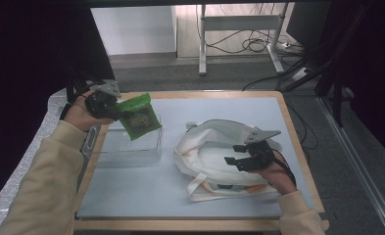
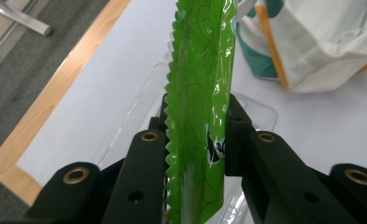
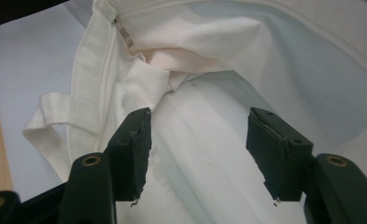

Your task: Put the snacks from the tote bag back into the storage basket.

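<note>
A green snack packet [image 1: 140, 116] hangs in the air over a clear plastic tray [image 1: 131, 147], with my left gripper [image 1: 112, 111] shut on its edge. In the left gripper view the packet [image 2: 197, 107] stands on edge between the two black pads, the tray [image 2: 139, 107] below it. A white cloth tote bag [image 1: 214, 152] lies rumpled at the right of the mat. My right gripper [image 1: 240, 155] hovers over the bag with its jaws open. In the right gripper view nothing sits between its fingertips [image 3: 197, 149]; the bag's white fabric [image 3: 209, 84] and a strap [image 3: 45, 121] lie beneath.
A grey-blue mat [image 1: 146, 196] covers a wooden table [image 1: 298, 142]. Behind the table is a floor with a metal desk frame [image 1: 239, 24] and loose cables [image 1: 253, 46]. Dark curtains close both sides.
</note>
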